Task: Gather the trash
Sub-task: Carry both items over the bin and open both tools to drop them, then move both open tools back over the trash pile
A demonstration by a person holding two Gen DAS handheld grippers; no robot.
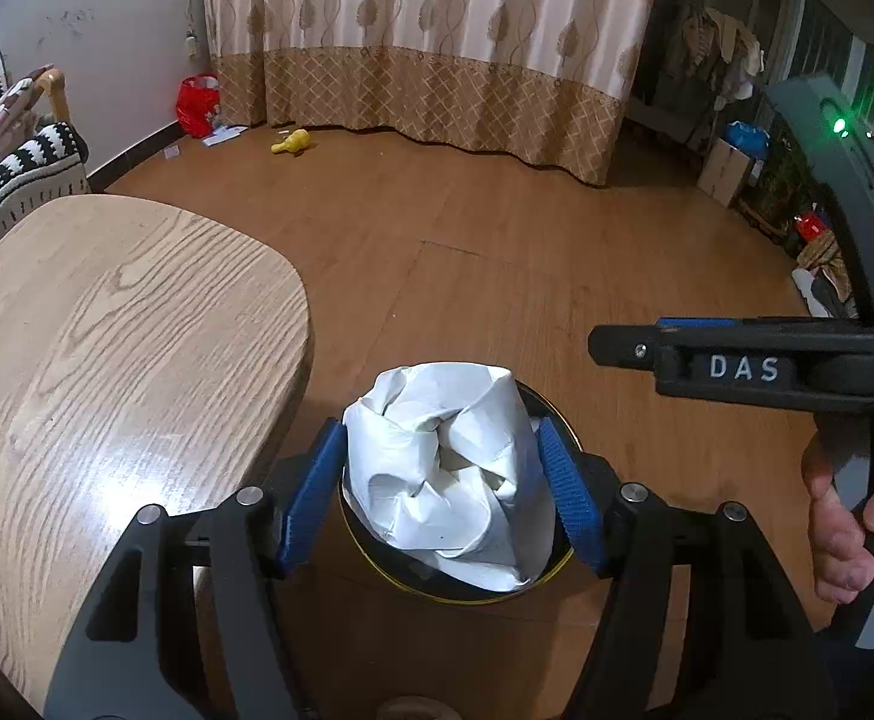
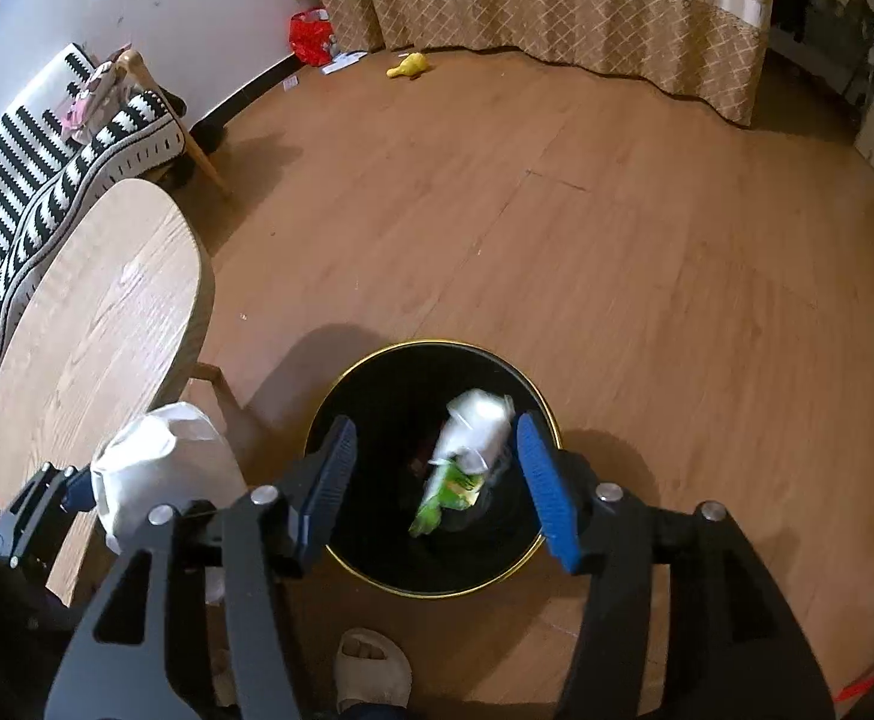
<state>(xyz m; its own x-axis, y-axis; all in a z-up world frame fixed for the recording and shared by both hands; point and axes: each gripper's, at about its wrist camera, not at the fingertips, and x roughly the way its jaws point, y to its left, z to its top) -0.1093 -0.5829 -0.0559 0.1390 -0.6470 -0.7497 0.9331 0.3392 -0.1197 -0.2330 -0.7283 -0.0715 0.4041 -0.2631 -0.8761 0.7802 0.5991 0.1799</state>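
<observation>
The crumpled white paper (image 1: 442,474) sits clamped between the blue pads of the left tool (image 1: 439,492), held in the air just over the near-left rim of the black bin (image 2: 431,468), off the rounded corner of the tabletop (image 1: 107,360). It is carried there, I judge, so that a simple release drops it into the bin's mouth rather than on the floor (image 1: 496,252). The wad is a rough lump, a little taller than wide, its long axis running away from the tool toward the curtain (image 1: 437,60), its creased face turned up to the camera.

The right tool (image 2: 437,474) hangs directly above the bin with its jaws apart and nothing gripped. Between them, a white and green wrapper (image 2: 460,462) shows blurred against the dark interior; its long axis slants from the far right rim toward the near middle, white end pointing away. Whether it is falling or already lying inside I cannot tell.

A gold band runs round the bin's rim. The bin stands on the floor just beside the tabletop's rounded end. A slippered foot (image 2: 371,666) stands at its near side. The tabletop shows no trash in view.
</observation>
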